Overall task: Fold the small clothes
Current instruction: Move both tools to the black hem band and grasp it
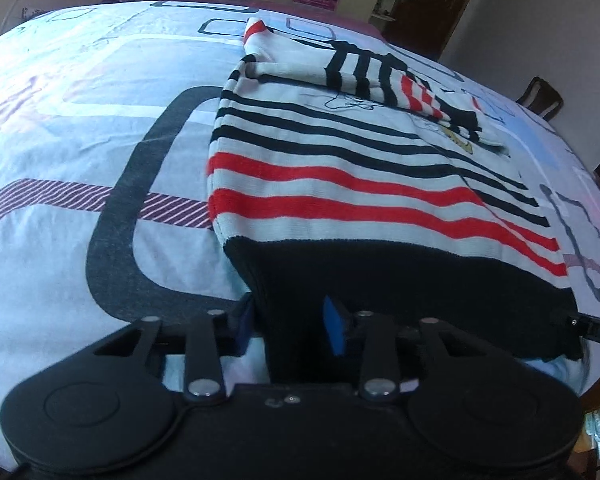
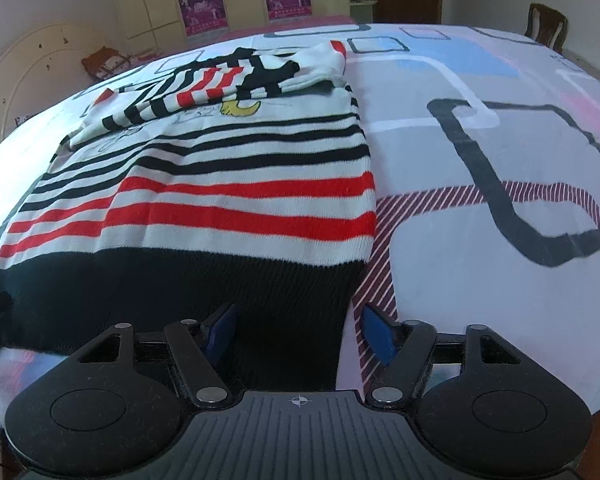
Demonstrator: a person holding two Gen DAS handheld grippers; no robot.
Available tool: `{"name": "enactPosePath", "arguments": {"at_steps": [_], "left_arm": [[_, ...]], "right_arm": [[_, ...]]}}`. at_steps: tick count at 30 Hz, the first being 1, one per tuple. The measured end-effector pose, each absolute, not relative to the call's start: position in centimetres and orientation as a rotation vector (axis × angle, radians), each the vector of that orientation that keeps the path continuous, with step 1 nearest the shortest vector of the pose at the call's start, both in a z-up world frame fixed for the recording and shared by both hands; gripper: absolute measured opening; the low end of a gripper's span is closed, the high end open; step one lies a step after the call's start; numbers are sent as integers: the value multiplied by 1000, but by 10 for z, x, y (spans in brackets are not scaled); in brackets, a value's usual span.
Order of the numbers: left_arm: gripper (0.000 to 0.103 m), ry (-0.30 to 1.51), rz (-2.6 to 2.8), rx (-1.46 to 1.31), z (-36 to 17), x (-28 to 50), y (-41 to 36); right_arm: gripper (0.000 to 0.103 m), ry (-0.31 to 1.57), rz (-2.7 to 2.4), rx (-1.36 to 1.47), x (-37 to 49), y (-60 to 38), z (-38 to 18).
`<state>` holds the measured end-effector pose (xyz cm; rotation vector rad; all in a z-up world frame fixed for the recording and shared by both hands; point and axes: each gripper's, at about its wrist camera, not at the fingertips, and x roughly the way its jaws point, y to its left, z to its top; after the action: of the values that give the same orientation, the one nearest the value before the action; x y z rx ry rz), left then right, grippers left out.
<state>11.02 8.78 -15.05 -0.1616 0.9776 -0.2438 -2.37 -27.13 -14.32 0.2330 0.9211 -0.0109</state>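
Observation:
A small striped sweater [image 1: 340, 168] lies flat on the bed, white with black and red stripes and a black hem, its sleeves folded across the chest. My left gripper [image 1: 288, 328] is open, its blue pads on either side of the hem's left corner. In the right wrist view the sweater [image 2: 220, 184] fills the left half. My right gripper [image 2: 296, 332] is open around the hem's right corner, with the black hem [image 2: 220, 292] lying between its pads. The other gripper's tip [image 1: 592, 330] shows at the hem's far corner.
The bed sheet [image 1: 80, 120] is pale with grey loops and striped bands. A headboard [image 2: 28, 64] and a cushion [image 2: 108, 62] stand at the far side. A wooden chair [image 2: 546, 26] and wardrobe doors [image 2: 204, 0] stand beyond the bed.

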Motion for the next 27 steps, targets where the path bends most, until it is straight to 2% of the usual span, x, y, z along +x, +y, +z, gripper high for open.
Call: {"name": "enactPosePath", "arguments": {"at_steps": [2,4,7,17,27], "left_arm": [[20,983,-262,-173,-151,112,88],[11,983,-274,-179,-151,113,88],[8,979,-290,-214,-147,117,91],[6,842,-354,-306,-99,143,98],[6,750,-370,-319,-69,223,77]], "right_arm": [[38,925,-6,242,-24,-271,-143],[16,931,4,269,-22,-271,-143],[8,933,11,298,-20,-274,-139],[8,790,57,378,-9,-281,-92],[5,664,64,387,76,-298,-62]]}}
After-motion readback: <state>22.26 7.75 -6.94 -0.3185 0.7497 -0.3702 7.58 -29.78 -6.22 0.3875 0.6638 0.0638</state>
